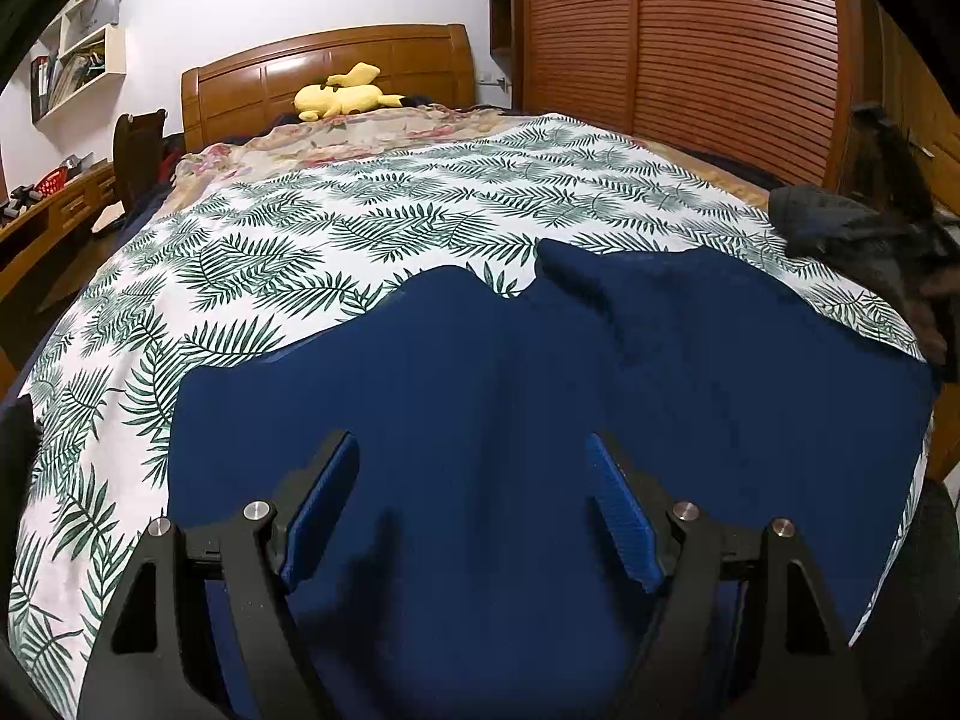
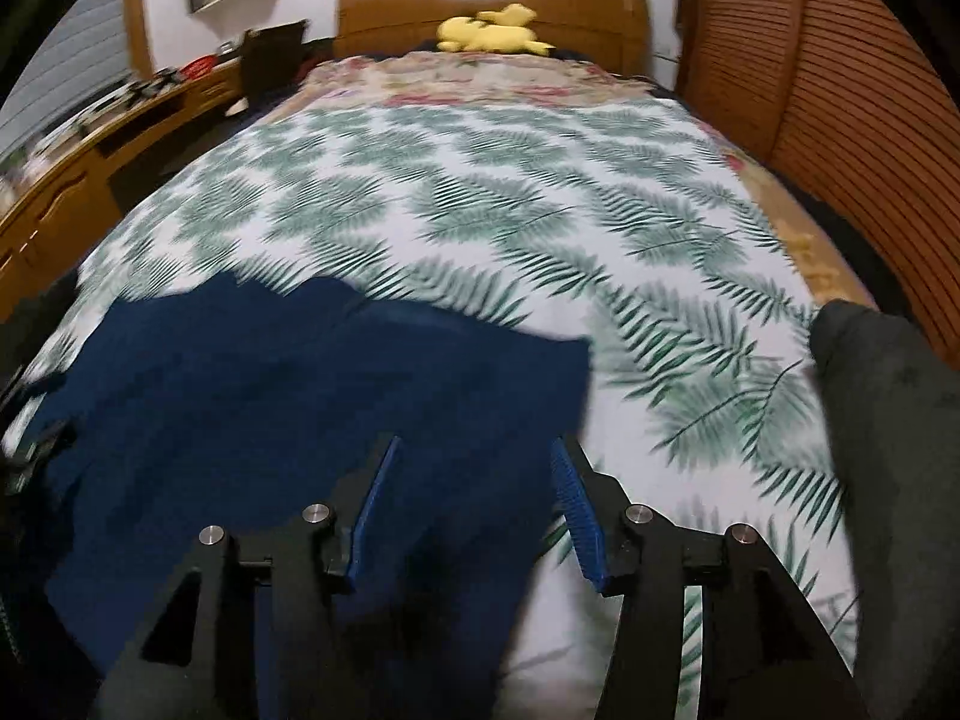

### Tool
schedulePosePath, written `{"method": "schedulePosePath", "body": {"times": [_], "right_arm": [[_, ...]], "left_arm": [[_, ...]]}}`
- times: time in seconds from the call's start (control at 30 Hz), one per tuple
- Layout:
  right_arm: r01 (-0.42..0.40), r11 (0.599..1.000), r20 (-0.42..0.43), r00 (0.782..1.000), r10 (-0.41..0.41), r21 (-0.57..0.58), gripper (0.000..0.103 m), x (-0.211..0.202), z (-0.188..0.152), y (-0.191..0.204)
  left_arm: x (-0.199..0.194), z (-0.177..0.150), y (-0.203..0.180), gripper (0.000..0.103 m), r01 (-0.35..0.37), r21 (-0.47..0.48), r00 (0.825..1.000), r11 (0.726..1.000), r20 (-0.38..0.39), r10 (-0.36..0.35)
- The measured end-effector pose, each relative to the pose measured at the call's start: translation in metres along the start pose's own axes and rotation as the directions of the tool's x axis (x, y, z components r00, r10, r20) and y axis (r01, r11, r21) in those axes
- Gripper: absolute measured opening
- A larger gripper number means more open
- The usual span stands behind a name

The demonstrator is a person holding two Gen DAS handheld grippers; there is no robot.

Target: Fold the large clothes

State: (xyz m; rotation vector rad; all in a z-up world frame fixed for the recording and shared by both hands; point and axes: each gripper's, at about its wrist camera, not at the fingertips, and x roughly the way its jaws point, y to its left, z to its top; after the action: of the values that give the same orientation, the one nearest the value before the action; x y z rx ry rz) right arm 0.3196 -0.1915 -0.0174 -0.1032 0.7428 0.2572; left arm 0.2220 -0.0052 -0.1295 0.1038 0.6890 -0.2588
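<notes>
**Bedroom backdrop**

A yellow plush toy (image 1: 345, 95) lies at the wooden headboard (image 1: 327, 75), on a floral blanket (image 1: 360, 138). Nearer, a fern-print sheet (image 1: 360, 210) covers the bed. On the right stands a slatted wooden wardrobe (image 1: 690, 42); on the left, white wall shelves (image 1: 84, 48) hang above a wooden desk (image 2: 90, 150).

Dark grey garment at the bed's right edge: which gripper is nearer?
Right. The right gripper hangs beside the dark grey garment; the left gripper sits over the blue garment, farther away.
</notes>
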Motion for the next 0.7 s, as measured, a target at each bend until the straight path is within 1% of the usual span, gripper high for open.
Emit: {"method": "schedulePosePath", "body": {"times": [0.07,0.17,0.27,0.37,0.43,0.53,0.7], "right_arm": [[-0.034,0.999,0.007,0.999,0.035,-0.027,0.053,-0.011,-0.014,0.014],[-0.064,0.997,0.015,0.998,0.065,-0.054,0.053,-0.026,-0.03,0.027],[-0.078,0.995,0.001,0.997,0.079,-0.066,0.053,-0.033,-0.047,0.035],[-0.091,0.993,-0.024,0.996,0.09,-0.079,0.053,-0.035,-0.066,0.041],[-0.103,0.993,-0.04,0.994,0.101,-0.063,0.053,-0.036,-0.077,0.044],[-0.115,0.992,-0.03,0.993,0.114,-0.041,0.053,-0.037,-0.087,0.044],[-0.117,0.992,-0.042,0.992,0.116,-0.045,0.053,-0.027,-0.102,0.041]], "left_arm": [[0.0,0.0,0.0,0.078,0.0,0.0,1.0,1.0,0.001,0.0],[0.0,0.0,0.0,0.078,-0.001,0.0,1.0,1.0,0.0,0.001],[0.0,0.0,0.0,0.078,-0.002,0.0,1.0,1.0,0.001,0.002],[-0.002,0.0,0.0,0.078,-0.004,0.001,1.0,1.0,0.003,0.004],[-0.002,0.0,-0.001,0.078,-0.001,0.005,1.0,1.0,0.007,0.001],[-0.008,0.0,0.0,0.078,0.012,0.011,1.0,1.0,0.028,-0.012],[-0.023,-0.001,0.0,0.078,-0.005,-0.001,0.999,1.0,0.048,0.005]]}}
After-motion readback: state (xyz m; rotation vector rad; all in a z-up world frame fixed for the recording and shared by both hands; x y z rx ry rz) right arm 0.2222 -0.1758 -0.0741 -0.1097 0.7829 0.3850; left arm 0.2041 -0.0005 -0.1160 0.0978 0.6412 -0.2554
